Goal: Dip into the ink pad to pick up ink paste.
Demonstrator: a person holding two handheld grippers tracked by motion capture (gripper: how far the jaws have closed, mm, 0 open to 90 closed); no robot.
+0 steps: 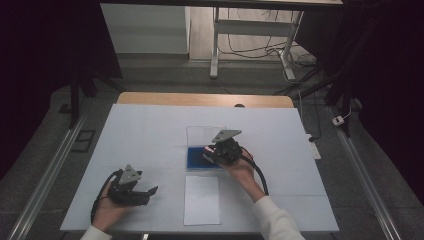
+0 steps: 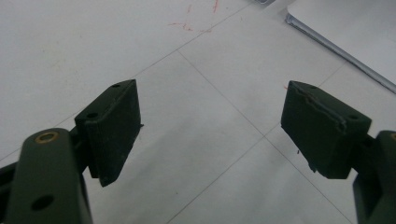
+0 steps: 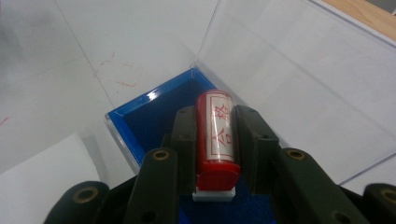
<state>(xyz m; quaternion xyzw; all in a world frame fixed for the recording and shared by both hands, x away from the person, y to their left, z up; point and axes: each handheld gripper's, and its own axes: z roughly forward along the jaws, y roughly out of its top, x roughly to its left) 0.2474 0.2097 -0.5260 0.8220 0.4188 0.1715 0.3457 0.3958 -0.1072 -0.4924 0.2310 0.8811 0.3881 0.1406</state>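
A red stamp (image 3: 216, 140) with red characters on a white face sits between the jaws of my right gripper (image 3: 215, 122), which is shut on it. It hangs over a blue-lined box (image 3: 144, 114) whose clear lid (image 3: 299, 70) stands open. From above, the right gripper (image 1: 212, 152) is over the blue box (image 1: 196, 159) at mid-table. My left gripper (image 1: 149, 192) rests low at the front left, open, with bare table between its pads (image 2: 112, 130).
A white sheet of paper (image 1: 201, 200) lies just in front of the blue box; its edge (image 2: 336, 44) shows beyond the left gripper. The white table top (image 1: 150, 130) spreads around. Table legs and cables stand on the floor beyond.
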